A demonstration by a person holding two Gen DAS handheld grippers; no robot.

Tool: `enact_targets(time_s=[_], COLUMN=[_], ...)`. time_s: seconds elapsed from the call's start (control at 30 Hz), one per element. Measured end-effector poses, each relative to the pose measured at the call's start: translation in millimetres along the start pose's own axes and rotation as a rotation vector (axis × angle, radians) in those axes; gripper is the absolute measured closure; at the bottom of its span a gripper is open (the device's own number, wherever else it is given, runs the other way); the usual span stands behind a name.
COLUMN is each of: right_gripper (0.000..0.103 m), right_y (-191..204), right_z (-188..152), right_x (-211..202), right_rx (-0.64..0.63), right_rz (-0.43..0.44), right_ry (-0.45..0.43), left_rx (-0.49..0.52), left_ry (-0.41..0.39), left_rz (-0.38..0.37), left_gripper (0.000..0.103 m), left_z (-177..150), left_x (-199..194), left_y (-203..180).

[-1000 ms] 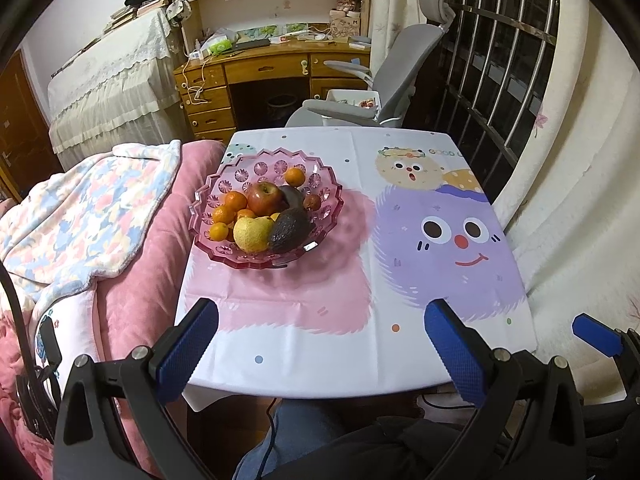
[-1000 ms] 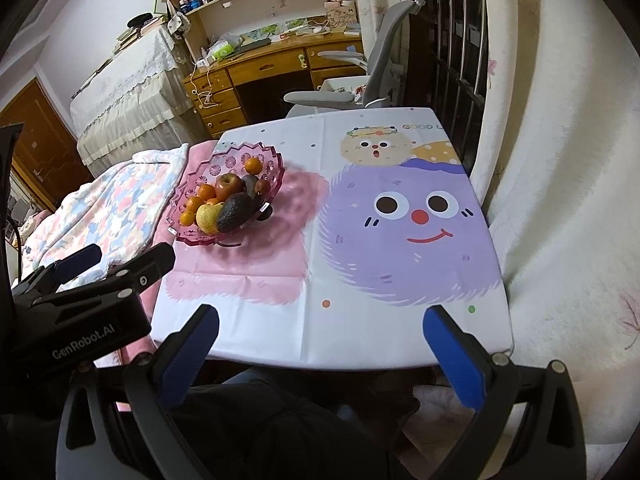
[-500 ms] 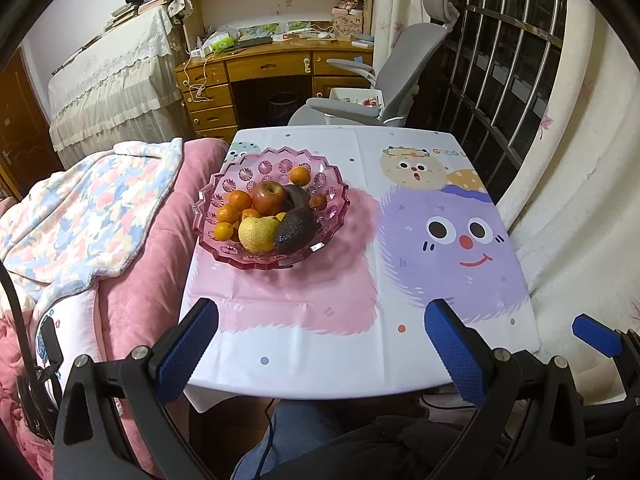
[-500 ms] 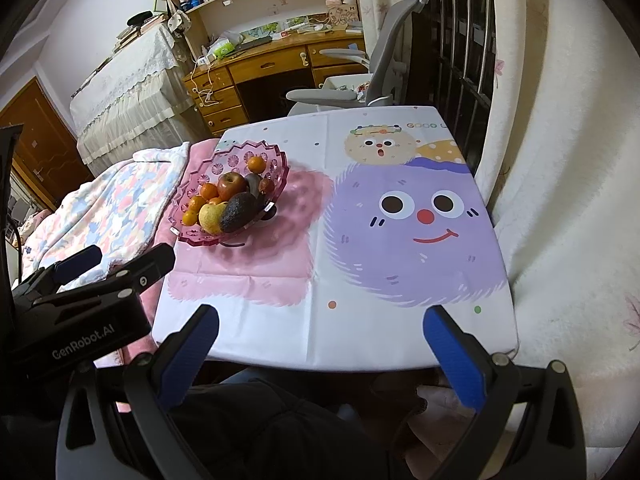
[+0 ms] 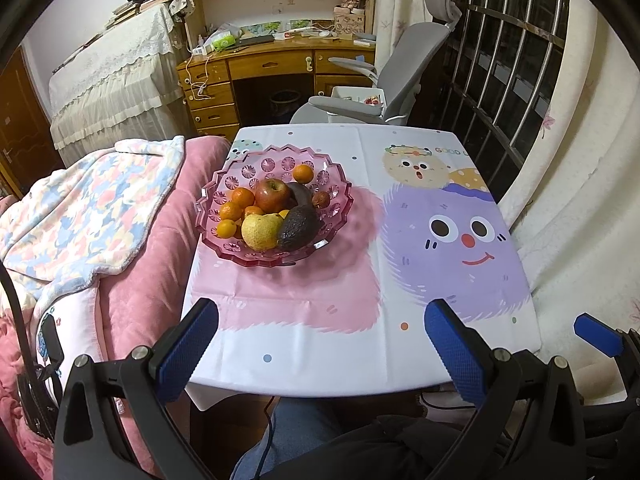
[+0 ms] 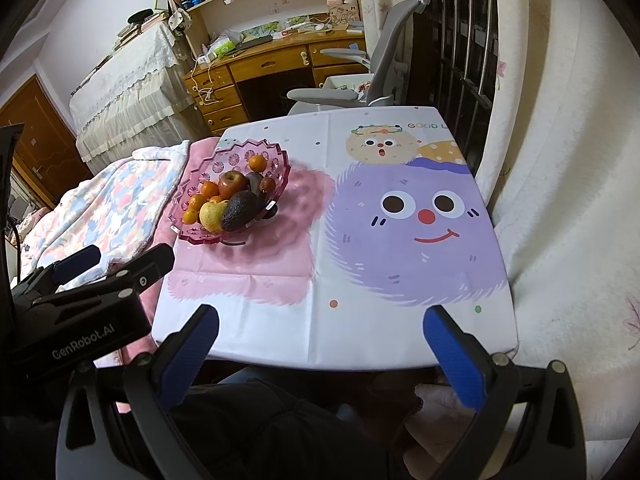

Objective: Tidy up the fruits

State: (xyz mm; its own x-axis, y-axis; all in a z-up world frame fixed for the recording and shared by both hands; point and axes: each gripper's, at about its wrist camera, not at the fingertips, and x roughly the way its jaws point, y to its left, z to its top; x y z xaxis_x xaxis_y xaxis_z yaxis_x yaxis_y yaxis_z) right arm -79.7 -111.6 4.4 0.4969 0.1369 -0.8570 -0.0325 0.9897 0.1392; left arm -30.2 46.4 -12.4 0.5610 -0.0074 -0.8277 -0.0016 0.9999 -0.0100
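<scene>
Since a second ago both views have crept slightly toward the surface point(image 5: 320, 344); nothing on it has shifted. Pink bowl point(image 5: 224, 248), far left: apple, oranges, pear, avocado point(image 5: 298, 227). Avocado's long axis runs near-left to far-right. Your left gripper point(image 5: 320, 344) is nearer; right gripper point(image 6: 320, 344) well apart. Both sets of jaws spread wide, empty.

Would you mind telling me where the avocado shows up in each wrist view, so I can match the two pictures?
Left wrist: avocado left of centre, at the pink bowl's near right side.
Right wrist: avocado further left, same bowl.
Shared landmark: yellow pear touching the avocado's left side.
</scene>
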Motion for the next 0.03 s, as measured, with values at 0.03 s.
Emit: enact_targets(time_s=[0.03], right_gripper=[0.0], right_y=[0.4], right_z=[-0.1], right_x=[0.1], right_rx=[0.0], right_rz=[0.0], right_ry=[0.0], left_rx=[0.001], left_ry=[0.0], left_rz=[0.0], left_gripper=[0.001], left_z=[-0.2], left_x=[0.3], left_y=[0.9])
